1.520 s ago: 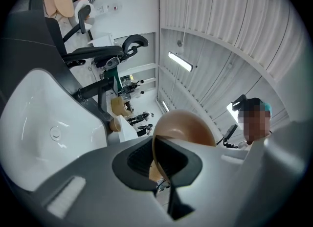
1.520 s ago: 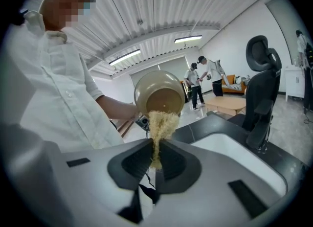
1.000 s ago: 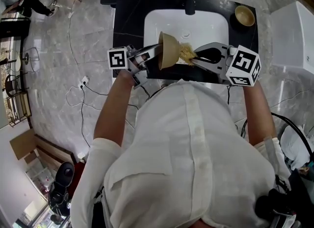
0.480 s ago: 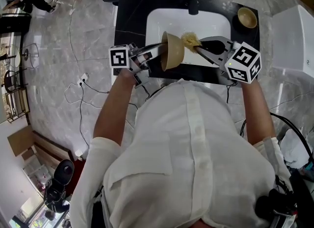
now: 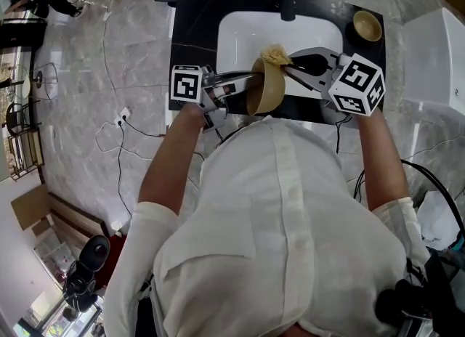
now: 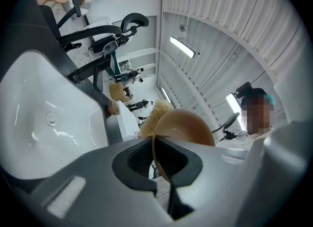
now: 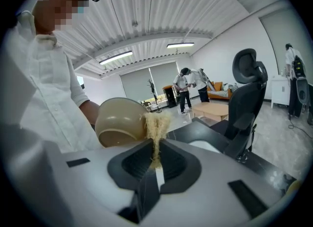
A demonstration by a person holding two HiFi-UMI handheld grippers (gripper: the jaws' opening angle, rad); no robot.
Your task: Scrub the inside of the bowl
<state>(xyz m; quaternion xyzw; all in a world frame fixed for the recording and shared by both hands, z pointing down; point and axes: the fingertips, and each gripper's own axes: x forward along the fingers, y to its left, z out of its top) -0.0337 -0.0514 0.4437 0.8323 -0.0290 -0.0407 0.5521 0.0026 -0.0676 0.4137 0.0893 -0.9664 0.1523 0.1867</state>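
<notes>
Head view: my left gripper (image 5: pixel 249 78) is clamped tight on the rim of the tan bowl (image 5: pixel 267 90). It holds the bowl on edge over the white sink (image 5: pixel 240 34), with the mouth turned toward my right gripper (image 5: pixel 290 58). The right gripper's jaws are pinched narrow on a pale, stringy scrubber (image 5: pixel 276 54). A second ago the scrubber sat at the middle of the bowl's mouth, directly between the two grippers. Now it has swept to the bowl's far rim, just past the left gripper's tips, and the bowl has slid a little toward the right gripper. In the left gripper view the thin rim runs between the pads, with the scrubber's fibres poking out behind it. In the right gripper view the strands stand up from the closed jaws against the bowl's edge, just left of the tips. I judge that one stroke has run from the centre out to the rim, so scrubbing is under way. The scrubber now has to go back inside the bowl to cover the rest.
</notes>
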